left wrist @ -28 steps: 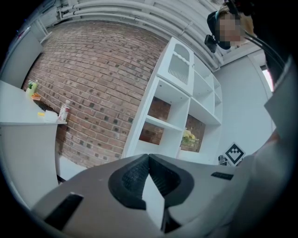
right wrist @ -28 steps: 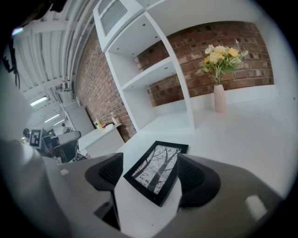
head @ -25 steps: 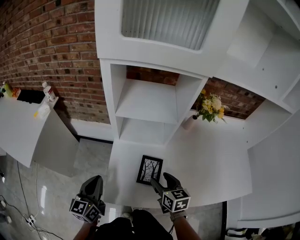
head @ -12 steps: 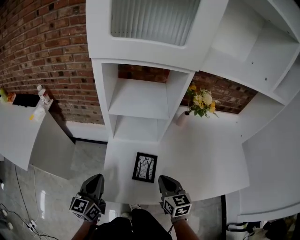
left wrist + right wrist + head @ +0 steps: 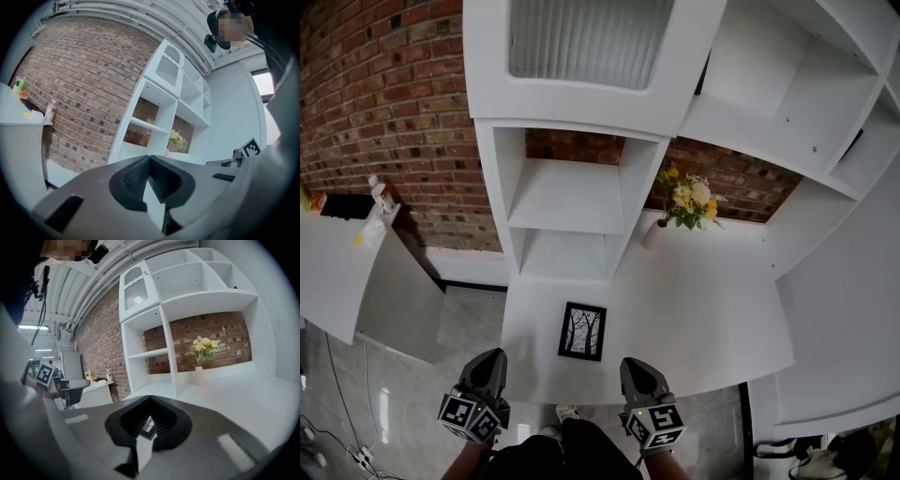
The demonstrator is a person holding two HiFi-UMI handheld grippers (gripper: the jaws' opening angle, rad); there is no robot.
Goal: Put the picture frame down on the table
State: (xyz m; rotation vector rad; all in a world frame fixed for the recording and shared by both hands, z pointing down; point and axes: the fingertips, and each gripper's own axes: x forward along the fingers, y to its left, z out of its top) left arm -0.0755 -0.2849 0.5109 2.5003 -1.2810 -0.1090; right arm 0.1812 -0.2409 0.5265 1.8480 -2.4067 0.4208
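Grey left gripper (image 5: 492,357) and right gripper (image 5: 637,366) hover side by side, closed, empty.

White table (image 5: 703,319): frame (image 5: 582,331) flat near front edge, left of middle. Vase (image 5: 652,233) with flowers (image 5: 684,199) upright at back. Shelf unit (image 5: 567,216) standing at back left. Side counter (image 5: 328,272) far left: bottles (image 5: 377,192) at back.
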